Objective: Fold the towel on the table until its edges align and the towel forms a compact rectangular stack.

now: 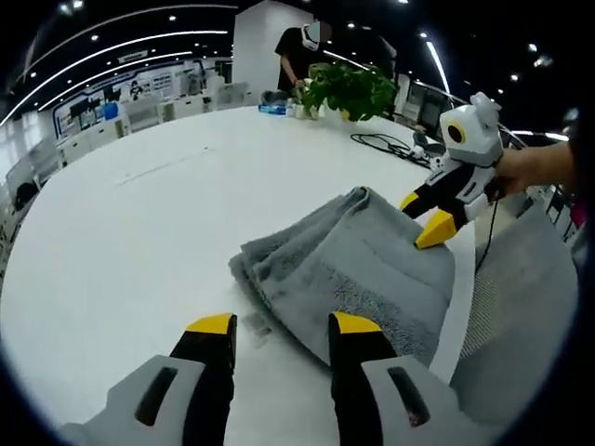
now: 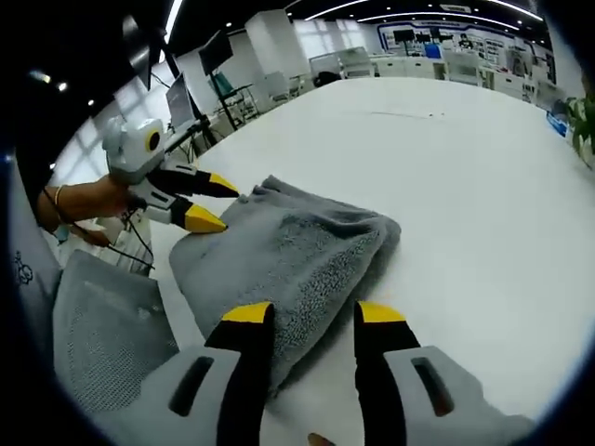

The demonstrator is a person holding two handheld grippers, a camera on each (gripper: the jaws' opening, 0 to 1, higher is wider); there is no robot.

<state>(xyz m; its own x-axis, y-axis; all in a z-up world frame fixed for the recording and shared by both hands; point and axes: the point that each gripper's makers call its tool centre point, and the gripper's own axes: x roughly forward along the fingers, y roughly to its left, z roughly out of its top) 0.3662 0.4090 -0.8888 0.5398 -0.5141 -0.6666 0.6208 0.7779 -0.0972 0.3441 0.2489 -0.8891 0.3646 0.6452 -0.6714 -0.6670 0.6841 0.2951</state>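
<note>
A grey towel point(image 1: 358, 265) lies folded in a loose, thick bundle on the white table point(image 1: 139, 232), near the table's edge. My left gripper point(image 1: 283, 325) is open just short of the towel's near edge, with nothing between its jaws. At the towel's far corner, my right gripper point(image 1: 423, 216) is open, held by a hand. In the right gripper view the towel point(image 2: 288, 237) runs up to my right gripper point(image 2: 313, 314), whose jaws stand apart over its near edge. The left gripper point(image 2: 216, 204) stands open at the towel's far corner.
A grey mesh chair point(image 1: 521, 307) point(image 2: 102, 334) stands beside the table's edge, close to the towel. At the far end are a potted plant point(image 1: 349, 90), a black cable point(image 1: 386, 144) and a person point(image 1: 297, 56). Bare tabletop stretches beyond the towel.
</note>
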